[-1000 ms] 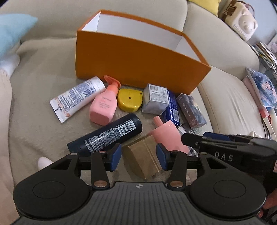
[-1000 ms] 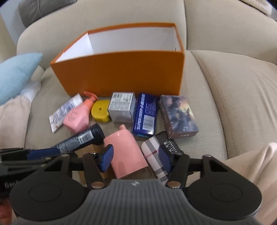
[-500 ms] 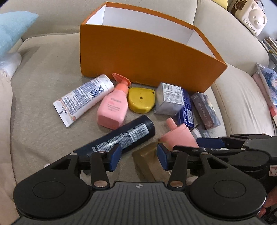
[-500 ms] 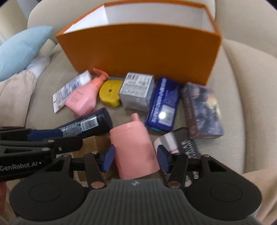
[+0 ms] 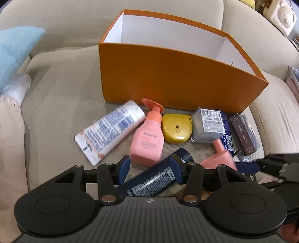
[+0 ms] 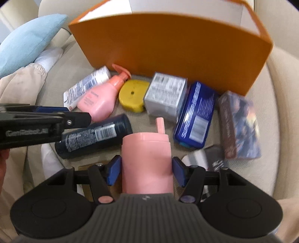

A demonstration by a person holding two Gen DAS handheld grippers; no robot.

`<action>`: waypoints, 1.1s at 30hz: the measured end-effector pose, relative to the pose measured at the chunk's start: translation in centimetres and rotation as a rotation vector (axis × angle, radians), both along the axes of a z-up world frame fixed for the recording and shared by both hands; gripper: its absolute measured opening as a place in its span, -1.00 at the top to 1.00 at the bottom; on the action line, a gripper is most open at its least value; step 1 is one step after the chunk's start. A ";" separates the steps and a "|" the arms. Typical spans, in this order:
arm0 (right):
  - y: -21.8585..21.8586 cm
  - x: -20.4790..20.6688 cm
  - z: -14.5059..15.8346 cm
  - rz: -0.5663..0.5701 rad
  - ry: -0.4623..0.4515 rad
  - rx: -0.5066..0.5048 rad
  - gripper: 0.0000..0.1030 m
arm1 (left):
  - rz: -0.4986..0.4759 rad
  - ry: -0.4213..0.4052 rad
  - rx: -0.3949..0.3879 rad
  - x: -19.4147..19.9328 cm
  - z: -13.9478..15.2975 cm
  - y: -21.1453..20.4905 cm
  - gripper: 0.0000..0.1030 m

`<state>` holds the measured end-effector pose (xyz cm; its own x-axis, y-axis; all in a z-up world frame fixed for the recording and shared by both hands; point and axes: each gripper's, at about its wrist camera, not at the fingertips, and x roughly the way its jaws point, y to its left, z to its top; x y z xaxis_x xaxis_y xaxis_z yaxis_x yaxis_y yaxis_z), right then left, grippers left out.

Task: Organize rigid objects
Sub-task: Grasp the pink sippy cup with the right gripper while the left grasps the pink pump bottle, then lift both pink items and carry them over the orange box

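Observation:
An open orange box [image 5: 168, 82] stands on the sofa, also in the right wrist view [image 6: 168, 43]. Before it lie a white tube [image 5: 110, 130], a pink pump bottle [image 5: 147, 142], a yellow tape measure [image 5: 176, 129], a silver box [image 5: 209, 122], a blue box [image 6: 196, 114] and a card box [image 6: 239, 127]. My left gripper [image 5: 149, 169] is open over a dark spray can [image 5: 155, 179]. My right gripper [image 6: 144, 171] is open around a pink spouted bottle [image 6: 147, 160], pads close to its sides, a thin gap showing.
A light blue pillow [image 6: 28, 39] and a person's leg with a white sock [image 6: 46, 58] lie at the left. A plaid pouch [image 6: 205, 158] and a brown box edge [image 6: 87, 166] sit near the right gripper. A bear-shaped item [image 5: 282, 16] sits on the sofa back.
Both grippers moved forward toward the objects. The left gripper shifted left, from over the brown box to over the dark can. The right gripper came around the pink bottle.

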<state>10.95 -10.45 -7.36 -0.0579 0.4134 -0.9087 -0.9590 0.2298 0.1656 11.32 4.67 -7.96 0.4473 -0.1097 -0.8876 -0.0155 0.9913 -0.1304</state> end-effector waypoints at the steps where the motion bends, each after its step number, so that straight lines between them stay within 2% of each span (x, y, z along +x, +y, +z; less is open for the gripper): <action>1: 0.1 0.1 0.4 -0.002 -0.003 0.010 -0.17 | -0.012 -0.003 0.008 0.3 0.1 -0.1 -0.13; 6: 0.7 0.8 3.0 -0.025 -0.019 0.086 -0.17 | -0.095 -0.038 0.056 1.8 0.5 -0.3 -0.35; 8: 1.1 1.1 4.2 -0.040 -0.038 0.122 -0.17 | -0.121 -0.025 0.057 2.6 0.3 -0.1 -0.35; 14: 2.5 2.7 5.2 -0.108 -0.062 0.147 -0.17 | -0.119 0.050 -0.045 4.8 -1.1 1.5 -0.34; 17: 3.1 3.5 4.4 -0.130 -0.031 0.121 -0.17 | -0.122 0.094 -0.077 5.5 -2.0 1.7 -0.22; 20: 3.3 3.6 3.7 -0.149 -0.001 0.097 -0.18 | -0.130 0.109 -0.082 6.1 -2.8 1.5 -0.18; 26: 3.2 3.9 4.0 -0.151 0.006 0.110 -0.18 | -0.173 0.145 -0.004 7.7 -4.3 0.3 -0.07; 27: 3.3 4.0 4.0 -0.152 0.010 0.110 -0.18 | -0.183 0.155 0.006 7.8 -4.6 0.1 0.00; 33: 3.3 4.5 4.0 -0.166 0.042 0.110 -0.18 | -0.158 0.136 -0.007 7.4 -4.6 0.4 0.04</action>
<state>15.46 -7.11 -3.40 -0.0174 0.5169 -0.8559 -0.9015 0.3622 0.2371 18.70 5.05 -12.52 0.3003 -0.1756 -0.9375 0.1219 0.9819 -0.1449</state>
